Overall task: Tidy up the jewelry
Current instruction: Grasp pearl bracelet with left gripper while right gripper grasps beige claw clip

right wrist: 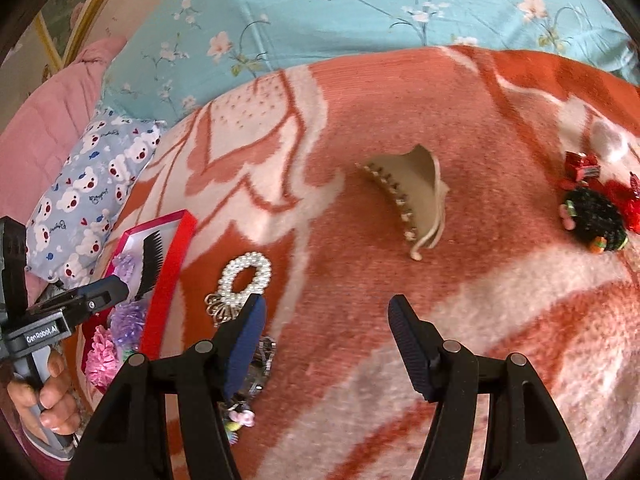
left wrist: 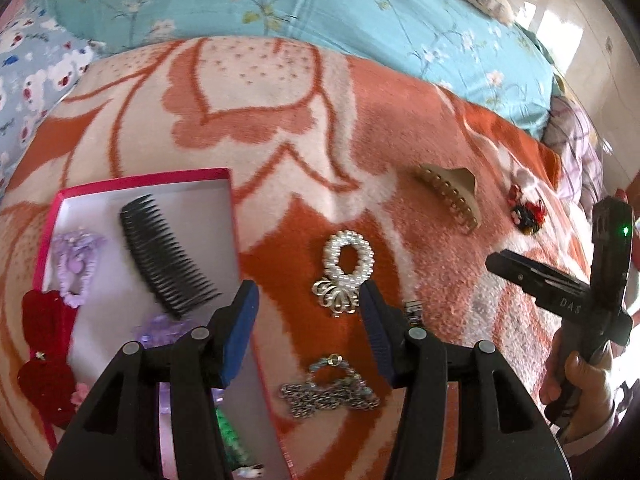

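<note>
A red-rimmed box [left wrist: 144,179] on the left holds a black comb [left wrist: 164,256], a purple scrunchie [left wrist: 76,268], red velvet hearts [left wrist: 44,344] and other hair pieces. On the blanket lie a pearl scrunchie [left wrist: 348,260], a chain bracelet [left wrist: 328,392], a beige claw clip [left wrist: 452,194] and a black-and-red clip [left wrist: 526,210]. My left gripper [left wrist: 308,320] is open, above the blanket between box and pearl scrunchie. My right gripper [right wrist: 326,320] is open and empty, short of the beige claw clip [right wrist: 412,196]. The pearl scrunchie [right wrist: 246,276] and box [right wrist: 172,276] lie to its left.
An orange and cream blanket [left wrist: 280,120] covers the bed, with a turquoise floral quilt [left wrist: 240,0] behind. A blue bear-print pillow [right wrist: 92,196] lies behind the box. The black-and-red clip [right wrist: 592,212] sits far right. A small dark clip [right wrist: 260,360] lies by my right gripper's left finger.
</note>
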A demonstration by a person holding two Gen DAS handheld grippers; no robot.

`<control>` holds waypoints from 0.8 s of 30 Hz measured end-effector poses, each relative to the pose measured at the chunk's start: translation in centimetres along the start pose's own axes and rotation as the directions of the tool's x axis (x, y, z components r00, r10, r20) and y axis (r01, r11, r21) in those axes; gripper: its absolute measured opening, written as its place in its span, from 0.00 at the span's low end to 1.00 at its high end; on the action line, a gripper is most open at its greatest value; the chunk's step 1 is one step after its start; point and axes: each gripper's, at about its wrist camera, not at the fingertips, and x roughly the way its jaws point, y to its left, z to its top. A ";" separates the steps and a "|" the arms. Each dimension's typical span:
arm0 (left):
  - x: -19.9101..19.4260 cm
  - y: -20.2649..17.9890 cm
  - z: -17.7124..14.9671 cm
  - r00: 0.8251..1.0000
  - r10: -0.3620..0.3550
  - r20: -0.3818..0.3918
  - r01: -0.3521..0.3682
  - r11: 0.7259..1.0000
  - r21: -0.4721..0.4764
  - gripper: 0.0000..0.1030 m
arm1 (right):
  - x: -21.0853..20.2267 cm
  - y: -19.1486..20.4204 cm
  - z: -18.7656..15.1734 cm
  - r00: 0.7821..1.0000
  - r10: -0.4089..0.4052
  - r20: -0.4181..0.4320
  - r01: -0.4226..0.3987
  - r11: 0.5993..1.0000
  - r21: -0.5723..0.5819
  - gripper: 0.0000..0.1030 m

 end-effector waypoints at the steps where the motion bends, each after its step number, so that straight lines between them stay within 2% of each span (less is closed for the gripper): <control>1: 0.3 -0.5 0.0 1.000 -0.002 -0.005 0.002 1.000 0.009 0.49 | 0.0 -0.3 0.1 1.000 -0.004 0.001 0.004 1.000 0.005 0.63; 12: 5.6 -5.3 0.7 0.995 0.027 -0.093 -0.015 0.991 0.132 0.49 | 0.4 -3.3 2.1 0.999 -0.036 0.030 0.035 0.999 0.027 0.63; 20: 10.0 -6.5 1.0 0.985 0.059 -0.164 -0.033 0.987 0.156 0.39 | 2.0 -4.7 3.4 0.998 -0.052 0.031 0.050 0.998 0.038 0.63; 22: 11.1 -6.6 1.0 0.980 0.065 -0.187 -0.036 0.987 0.158 0.33 | 2.6 -5.1 3.7 0.998 -0.056 0.023 0.055 0.998 0.042 0.63; 24: 11.9 -6.7 1.0 0.978 0.077 -0.194 -0.045 0.986 0.163 0.32 | 3.3 -5.3 3.9 0.998 -0.061 0.016 0.060 0.997 0.042 0.63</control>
